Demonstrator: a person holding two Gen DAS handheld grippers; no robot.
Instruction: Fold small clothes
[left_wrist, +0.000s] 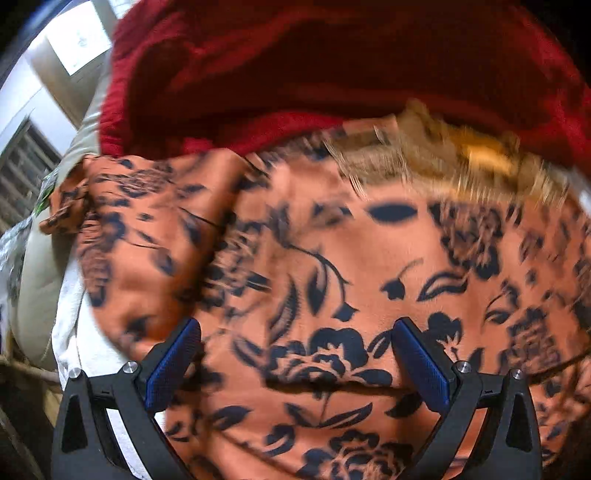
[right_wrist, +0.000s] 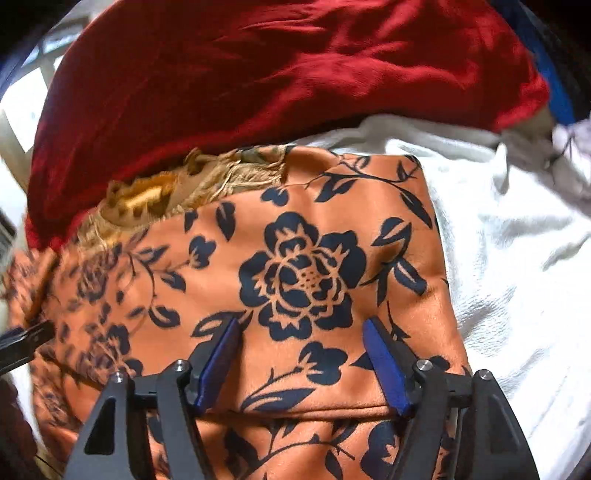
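An orange cloth with a dark blue flower print (left_wrist: 332, 266) (right_wrist: 303, 266) lies spread on a white sheet (right_wrist: 517, 258). Its far edge is frayed and golden (left_wrist: 443, 162) (right_wrist: 155, 199). A fold line crosses it near each gripper. My left gripper (left_wrist: 295, 328) is open just above the cloth, with nothing between its blue pads. My right gripper (right_wrist: 301, 325) is open over the cloth's right part, also empty. A tip of the left gripper (right_wrist: 26, 339) shows at the left edge of the right wrist view.
A red knitted garment (left_wrist: 295, 74) (right_wrist: 258, 74) lies bunched just beyond the orange cloth. A beige cushion (left_wrist: 40, 288) sits at the left. Blue and pale fabrics (right_wrist: 561, 103) lie at the far right. A window (left_wrist: 77, 37) is at the upper left.
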